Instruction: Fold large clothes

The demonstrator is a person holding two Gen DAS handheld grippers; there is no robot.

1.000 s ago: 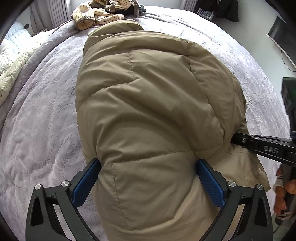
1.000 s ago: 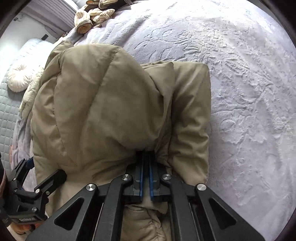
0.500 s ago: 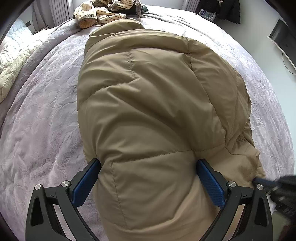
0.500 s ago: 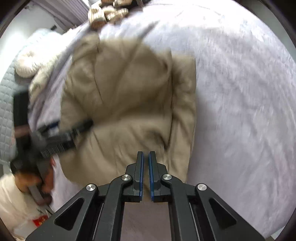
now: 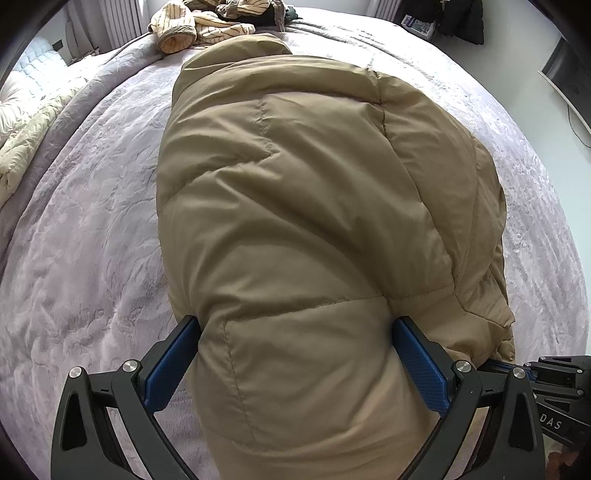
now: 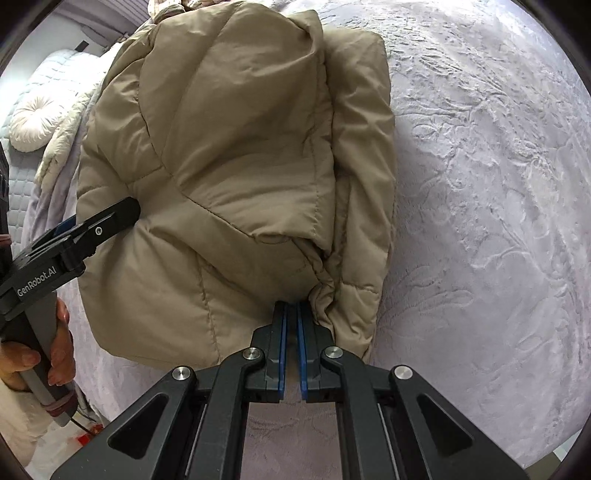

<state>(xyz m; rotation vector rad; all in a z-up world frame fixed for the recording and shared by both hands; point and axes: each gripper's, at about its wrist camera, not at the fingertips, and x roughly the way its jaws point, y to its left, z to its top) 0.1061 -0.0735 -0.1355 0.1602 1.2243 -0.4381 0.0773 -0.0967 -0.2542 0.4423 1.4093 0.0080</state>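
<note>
A tan puffer jacket (image 5: 295, 206) lies folded in a thick bundle on the lilac bedspread (image 5: 74, 240). My left gripper (image 5: 295, 354) straddles its near end, the blue pads (image 5: 173, 362) standing wide and pressing on both sides of the padded fold. Seen from the right wrist, that gripper (image 6: 110, 218) sits at the left edge of the jacket (image 6: 240, 147). My right gripper (image 6: 291, 306) is shut with nothing between its pads, its tips touching the near edge beside a bunched cuff (image 6: 328, 291). It also shows low at the right as the right gripper (image 5: 495, 365).
Striped beige clothes (image 5: 192, 26) lie at the bed's far end. A cream quilt (image 5: 22, 140) and a round cushion (image 6: 33, 122) are at the left. A hand (image 6: 55, 350) holds the left gripper's handle. Bare bedspread (image 6: 480, 221) stretches right of the jacket.
The right gripper drew out from under the jacket's fold, swung back, and now rests shut against the near edge by the cuff. The left gripper and the jacket stayed put.
</note>
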